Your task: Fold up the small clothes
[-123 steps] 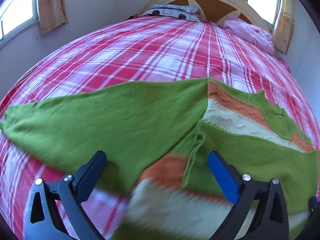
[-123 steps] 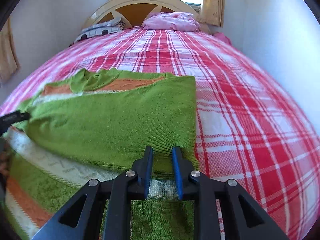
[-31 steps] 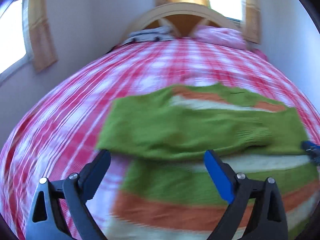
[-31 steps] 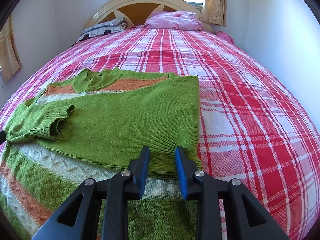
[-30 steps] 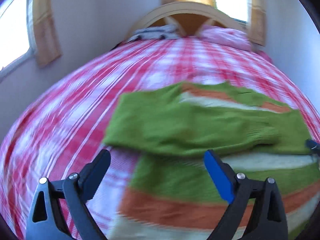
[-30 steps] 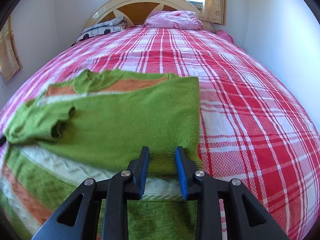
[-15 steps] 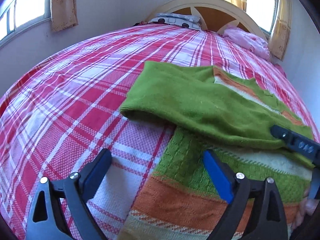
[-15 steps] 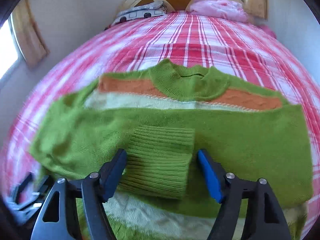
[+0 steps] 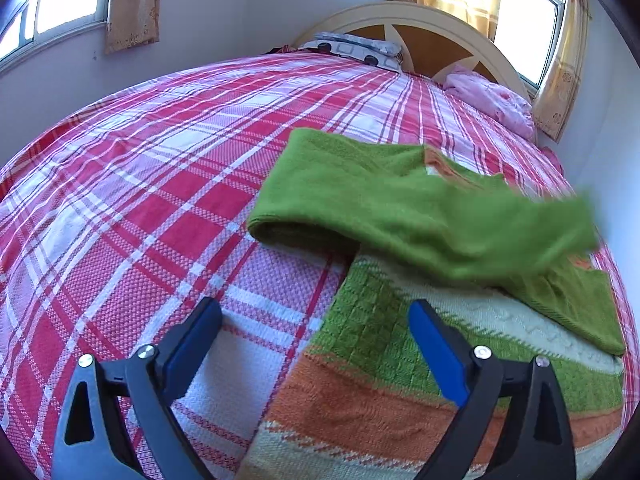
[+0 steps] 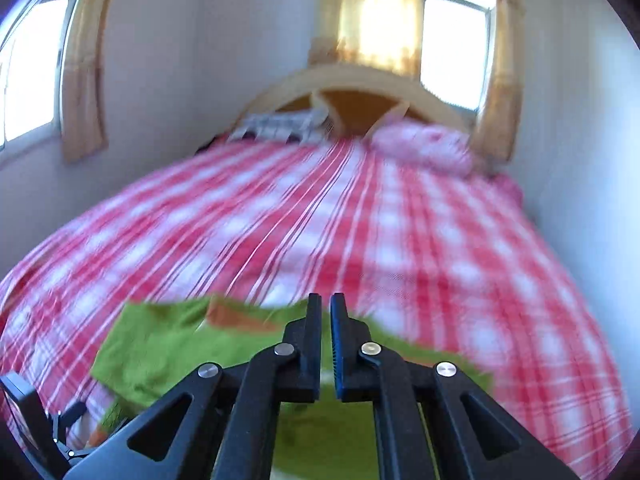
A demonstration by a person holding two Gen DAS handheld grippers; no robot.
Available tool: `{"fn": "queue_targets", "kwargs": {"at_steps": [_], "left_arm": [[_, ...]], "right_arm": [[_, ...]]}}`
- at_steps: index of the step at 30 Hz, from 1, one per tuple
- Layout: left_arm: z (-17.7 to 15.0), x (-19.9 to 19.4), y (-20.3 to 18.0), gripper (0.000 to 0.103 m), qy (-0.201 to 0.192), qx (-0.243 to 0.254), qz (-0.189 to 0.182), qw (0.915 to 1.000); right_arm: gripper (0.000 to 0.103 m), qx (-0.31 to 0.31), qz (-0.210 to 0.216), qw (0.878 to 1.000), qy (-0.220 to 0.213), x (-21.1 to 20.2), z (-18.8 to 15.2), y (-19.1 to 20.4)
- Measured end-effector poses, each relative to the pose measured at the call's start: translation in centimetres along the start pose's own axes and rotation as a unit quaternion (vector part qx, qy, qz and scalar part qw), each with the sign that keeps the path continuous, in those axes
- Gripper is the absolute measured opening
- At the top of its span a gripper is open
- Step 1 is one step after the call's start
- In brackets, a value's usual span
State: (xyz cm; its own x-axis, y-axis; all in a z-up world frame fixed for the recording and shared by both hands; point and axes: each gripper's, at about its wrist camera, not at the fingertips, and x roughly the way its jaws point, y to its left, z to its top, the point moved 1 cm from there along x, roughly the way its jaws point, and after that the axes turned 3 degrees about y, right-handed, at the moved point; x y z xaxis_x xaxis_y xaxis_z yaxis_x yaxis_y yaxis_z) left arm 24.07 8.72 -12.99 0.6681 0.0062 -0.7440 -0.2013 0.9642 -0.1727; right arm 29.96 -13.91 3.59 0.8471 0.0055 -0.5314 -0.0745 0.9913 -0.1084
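A green sweater (image 9: 404,208) with orange and cream bands lies on the near right part of a bed covered by a red and white checked sheet (image 9: 140,184). In the left wrist view one green sleeve is folded across the body of the sweater, running from a rounded fold at its left edge toward the right, where its end is lifted off the sweater and blurred. Below the sleeve, the knitted body shows a green band, then orange, then cream at the nearest edge. The sweater's left edge runs almost straight toward the viewer, down between the two fingers.

The left gripper (image 9: 316,344) is released, its blue-padded fingers spread wide. The left finger is over bare sheet and the right finger over the knitted body; whether either touches the fabric cannot be told.

The right wrist view is blurred. The right gripper (image 10: 326,332) has its fingers nearly together with a narrow slit between them, above the green fabric (image 10: 168,344). Whether cloth is pinched between them cannot be told.

To the left of the sweater and beyond it, the sheet stretches wide and flat up to the curved wooden headboard (image 9: 424,40). A patterned pillow (image 9: 356,48) lies at the far left and a pink pillow (image 9: 492,100) at the far right. A white wall (image 10: 580,160) runs close along the bed's right side.
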Motion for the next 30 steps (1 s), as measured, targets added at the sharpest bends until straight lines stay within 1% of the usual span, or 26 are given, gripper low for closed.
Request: {"fn": "queue_targets", "kwargs": {"at_steps": [2,3,4,5,6,8,9,11,12,13,15,16,18,19,20,21,22,23,24,25,26,27,30], "left_arm": [[0.0,0.0,0.1,0.097,0.0,-0.002,0.0,1.0],[0.0,0.0,0.0,0.097,0.0,-0.002,0.001,1.0],[0.0,0.1,0.0,0.097,-0.001,-0.001,0.003,1.0],[0.0,0.1,-0.1,0.097,-0.001,0.0,0.006,1.0],[0.0,0.1,-0.1,0.097,-0.001,0.001,0.009,1.0],[0.0,0.1,-0.1,0.097,-0.001,0.001,0.01,1.0],[0.0,0.1,-0.1,0.097,-0.001,0.0,0.009,1.0],[0.0,0.1,0.0,0.097,-0.002,-0.001,0.008,1.0],[0.0,0.1,0.0,0.097,-0.002,-0.001,0.008,1.0],[0.0,0.1,0.0,0.097,-0.003,-0.001,0.007,1.0],[0.0,0.1,0.0,0.097,-0.004,-0.003,0.007,1.0],[-0.1,0.0,0.0,0.097,-0.006,-0.004,0.007,1.0],[-0.1,-0.1,0.1,0.097,-0.008,-0.006,0.006,0.9999],[-0.2,-0.1,0.1,0.097,-0.009,-0.007,0.005,0.9999],[-0.2,-0.1,0.2,0.097,-0.01,-0.008,0.004,0.9999],[-0.2,-0.2,0.2,0.097,-0.01,-0.01,0.002,0.9999],[-0.3,-0.3,0.3,0.097,-0.011,-0.012,0.001,0.9999],[-0.3,-0.3,0.4,0.097,-0.011,-0.015,-0.001,0.9998],[-0.3,-0.4,0.4,0.097,-0.012,-0.018,-0.003,0.9998],[-0.3,-0.4,0.5,0.097,-0.013,-0.019,-0.006,0.9997],[-0.3,-0.4,0.5,0.097,-0.013,-0.021,-0.007,0.9997],[-0.3,-0.5,0.5,0.097,-0.014,-0.022,-0.008,0.9996],[-0.3,-0.4,0.5,0.097,-0.014,-0.023,-0.008,0.9996]], "right_arm": [[0.004,0.002,-0.027,1.0,-0.01,-1.1,0.3,-2.4],[0.004,0.007,-0.036,0.999,-0.006,-1.1,0.0,-3.4],[0.004,0.022,-0.027,0.999,0.008,-0.8,-0.7,-4.6],[0.004,0.043,-0.002,0.999,0.023,-0.3,-1.4,-5.4],[0.004,0.077,0.03,0.996,0.038,0.4,-2.5,-6.3],[0.005,0.133,0.086,0.985,0.061,2.2,-4.9,-6.9],[0.007,0.148,0.105,0.981,0.074,3.1,-5.7,-6.7],[0.033,0.179,0.148,0.967,0.107,5.7,-7.6,-5.7],[0.064,0.188,0.155,0.963,0.116,6.3,-8.3,-5.0],[0.074,0.197,0.158,0.96,0.122,7.4,-8.7,-4.3],[0.074,0.197,0.157,0.958,0.133,9.1,-9.0,-2.8],[0.074,0.19,0.152,0.96,0.14,9.8,-9.0,-2.0],[0.074,0.141,0.121,0.968,0.171,11.5,-9.3,0.3],[0.067,0.109,0.102,0.97,0.193,12.7,-9.7,1.7],[0.061,0.085,0.092,0.971,0.204,13.4,-10.0,2.7],[0.052,0.061,0.071,0.976,0.196,13.2,-10.2,3.2],[0.03,0.041,0.06,0.98,0.185,12.4,-10.4,3.5],[0.016,0.026,0.065,0.981,0.182,12.1,-10.2,4.2],[0.008,0.024,0.073,0.98,0.184,12.0,-10.0,4.4],[0.008,0.019,0.067,0.981,0.179,11.5,-9.6,4.5],[0.007,0.007,0.058,0.985,0.163,10.6,-9.0,4.8],[0.007,-0.008,0.052,0.989,0.136,9.3,-8.0,4.9],[0.007,-0.028,0.028,0.996,0.076,5.8,-5.1,4.5]]}}
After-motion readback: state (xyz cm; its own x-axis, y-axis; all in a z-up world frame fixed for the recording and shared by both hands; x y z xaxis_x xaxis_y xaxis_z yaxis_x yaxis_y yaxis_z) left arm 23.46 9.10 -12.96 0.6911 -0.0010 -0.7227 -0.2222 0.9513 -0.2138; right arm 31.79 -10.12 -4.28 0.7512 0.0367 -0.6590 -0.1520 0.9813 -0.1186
